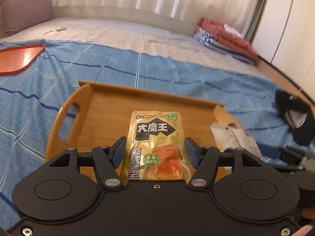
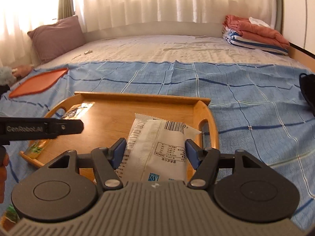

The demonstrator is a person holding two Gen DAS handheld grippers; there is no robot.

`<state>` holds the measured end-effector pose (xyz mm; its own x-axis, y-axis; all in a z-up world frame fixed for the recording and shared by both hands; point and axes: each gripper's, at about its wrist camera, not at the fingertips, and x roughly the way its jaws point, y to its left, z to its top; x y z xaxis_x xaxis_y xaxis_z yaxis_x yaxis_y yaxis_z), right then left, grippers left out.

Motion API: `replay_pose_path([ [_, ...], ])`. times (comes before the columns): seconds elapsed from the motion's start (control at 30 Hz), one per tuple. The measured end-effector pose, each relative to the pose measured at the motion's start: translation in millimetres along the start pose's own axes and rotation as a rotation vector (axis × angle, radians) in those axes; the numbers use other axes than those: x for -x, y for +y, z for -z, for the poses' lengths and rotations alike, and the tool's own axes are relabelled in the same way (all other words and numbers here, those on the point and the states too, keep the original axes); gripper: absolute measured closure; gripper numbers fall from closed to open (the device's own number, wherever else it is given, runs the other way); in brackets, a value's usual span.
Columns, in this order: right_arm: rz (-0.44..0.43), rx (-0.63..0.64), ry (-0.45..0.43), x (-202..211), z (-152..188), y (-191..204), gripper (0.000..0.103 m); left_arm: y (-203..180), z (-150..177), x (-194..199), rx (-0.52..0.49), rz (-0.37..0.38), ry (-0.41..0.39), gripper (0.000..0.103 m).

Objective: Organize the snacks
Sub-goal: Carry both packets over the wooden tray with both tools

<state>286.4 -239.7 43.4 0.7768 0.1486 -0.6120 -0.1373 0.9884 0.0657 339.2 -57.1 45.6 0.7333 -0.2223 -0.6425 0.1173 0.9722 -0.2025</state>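
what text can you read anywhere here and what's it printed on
"大魔王": gold snack packet between the left gripper fingers
"香菜": green badge on the same packet
"GenRobot.AI": left gripper's side, seen from the right wrist view
White snack packet in the right gripper: barcode and tables, print too small to read

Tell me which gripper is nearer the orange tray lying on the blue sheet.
Left. The orange tray lies far left; the left gripper works the wooden tray's left side, the right gripper its right side.

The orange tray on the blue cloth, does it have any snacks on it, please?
No, the orange tray lies bare on the blue cloth, away from the wooden tray.
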Motion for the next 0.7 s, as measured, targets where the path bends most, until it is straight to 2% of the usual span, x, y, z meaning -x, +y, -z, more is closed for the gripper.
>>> replay_pose_path([
  [0.13,-0.01,0.046,0.014,-20.6,5.4,3.3,0.036,-2.4,9.0,-19.1,-0.015,-0.02,0.02,0.042],
  [0.3,-0.015,0.123,0.015,-34.1,12.7,8.5,0.036,-7.7,14.8,-27.1,-0.066,-0.047,-0.008,0.042],
  [0.7,-0.045,0.099,0.027,-44.6,18.9,0.4,0.035,-20.0,21.7,-35.3,-0.114,-0.055,-0.016,0.042],
])
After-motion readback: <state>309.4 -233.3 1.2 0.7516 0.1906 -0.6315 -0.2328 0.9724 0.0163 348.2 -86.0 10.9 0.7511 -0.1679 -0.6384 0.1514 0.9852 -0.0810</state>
